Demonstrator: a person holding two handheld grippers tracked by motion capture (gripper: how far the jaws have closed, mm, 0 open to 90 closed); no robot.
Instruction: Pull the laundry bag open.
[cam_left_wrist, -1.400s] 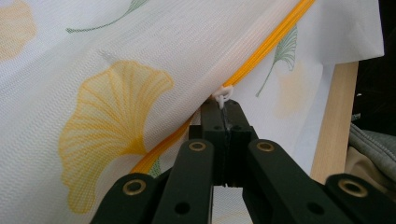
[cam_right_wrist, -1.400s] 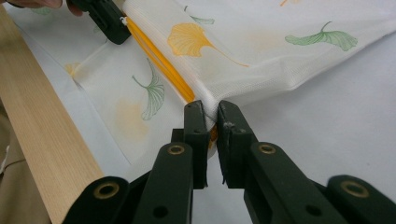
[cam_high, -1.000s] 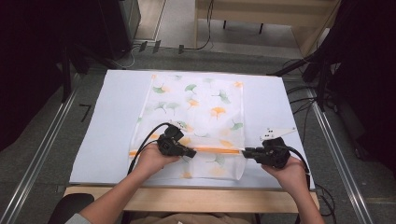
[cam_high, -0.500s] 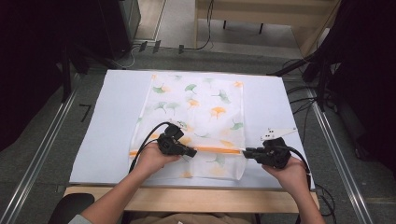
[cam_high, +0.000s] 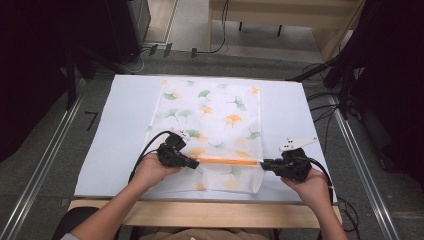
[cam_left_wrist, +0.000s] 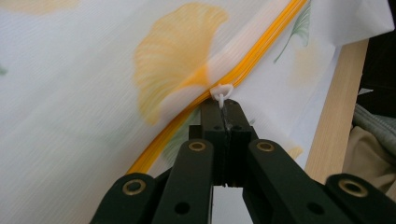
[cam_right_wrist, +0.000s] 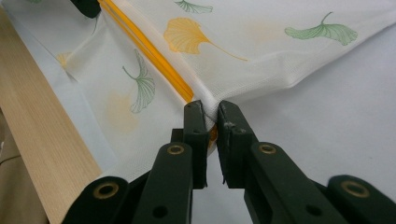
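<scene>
White table cover (cam_high: 125, 125) under it, my left gripper (cam_left_wrist: 223, 108) pinches the zipper pull (cam_left_wrist: 222, 93), right gripper (cam_right_wrist: 211, 112) clamps the mesh bag (cam_high: 215, 110) end — a hard tug could slip the tab free.

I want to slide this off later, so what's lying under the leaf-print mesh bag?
Under the mesh bag lies a pale sheet covering the table, whose wooden edge shows in front. The white mesh hides whatever is inside the bag and the sheet directly beneath it.

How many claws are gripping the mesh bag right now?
2. The left claw is shut on the white zipper pull; the right claw pinches the leaf-printed white mesh bag at the end of its orange zipper.
</scene>
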